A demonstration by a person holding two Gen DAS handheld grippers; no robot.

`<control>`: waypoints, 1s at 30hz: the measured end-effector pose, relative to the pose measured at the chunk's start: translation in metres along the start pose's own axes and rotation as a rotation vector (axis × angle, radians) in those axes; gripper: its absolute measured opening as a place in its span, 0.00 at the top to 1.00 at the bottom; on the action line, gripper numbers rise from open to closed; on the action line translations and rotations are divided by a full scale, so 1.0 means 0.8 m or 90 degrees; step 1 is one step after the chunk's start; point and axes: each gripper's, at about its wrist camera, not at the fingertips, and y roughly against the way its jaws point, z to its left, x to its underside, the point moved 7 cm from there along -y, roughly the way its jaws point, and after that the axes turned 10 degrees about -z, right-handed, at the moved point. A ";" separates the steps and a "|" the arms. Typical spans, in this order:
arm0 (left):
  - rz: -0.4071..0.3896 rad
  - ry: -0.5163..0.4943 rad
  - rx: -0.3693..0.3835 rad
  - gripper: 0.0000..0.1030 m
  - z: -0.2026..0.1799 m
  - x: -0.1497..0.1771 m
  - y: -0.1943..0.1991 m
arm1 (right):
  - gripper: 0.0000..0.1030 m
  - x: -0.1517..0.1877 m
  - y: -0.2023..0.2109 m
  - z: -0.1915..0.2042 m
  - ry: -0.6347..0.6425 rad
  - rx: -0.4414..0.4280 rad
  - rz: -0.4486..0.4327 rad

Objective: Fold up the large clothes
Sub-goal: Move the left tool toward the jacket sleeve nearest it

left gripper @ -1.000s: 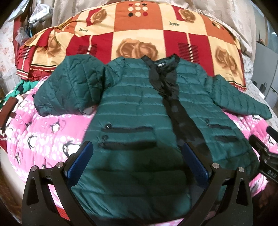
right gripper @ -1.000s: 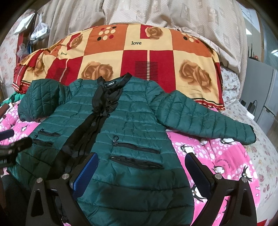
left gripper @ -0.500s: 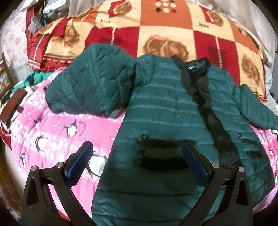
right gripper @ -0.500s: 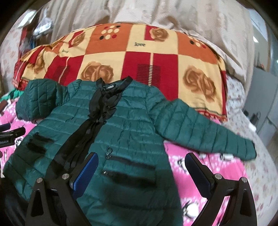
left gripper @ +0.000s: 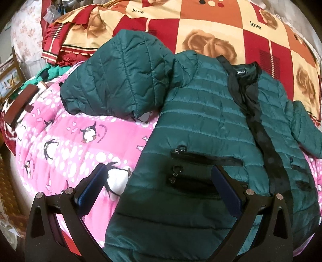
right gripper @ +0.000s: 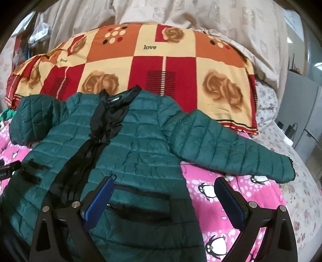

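Note:
A dark green quilted jacket (left gripper: pixel 201 125) with a black front strip lies front up on a pink penguin blanket (left gripper: pixel 66 145). In the left wrist view its left sleeve (left gripper: pixel 120 76) is bunched and folded near the shoulder. My left gripper (left gripper: pixel 159 187) is open and empty above the jacket's lower left edge. In the right wrist view the jacket (right gripper: pixel 128 145) spreads out with its right sleeve (right gripper: pixel 227 147) stretched to the right. My right gripper (right gripper: pixel 163 197) is open and empty above the lower right hem by the pockets.
A red, orange and cream rose quilt (right gripper: pixel 161 66) is heaped behind the jacket. A beige cover (right gripper: pixel 181 16) lies beyond it. A grey cabinet (right gripper: pixel 306 119) stands at the right. A brown strap (left gripper: pixel 20 102) and green cloth (left gripper: pixel 50 70) lie at the left edge.
The left gripper has moved left and closer, now over the jacket's left edge and the pink blanket. The right gripper has shifted right toward the jacket's right side. Both stay open.

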 end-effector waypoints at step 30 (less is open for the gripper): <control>0.012 0.007 0.002 0.00 0.003 0.003 -0.005 | 0.04 0.005 -0.002 0.017 0.016 -0.008 0.007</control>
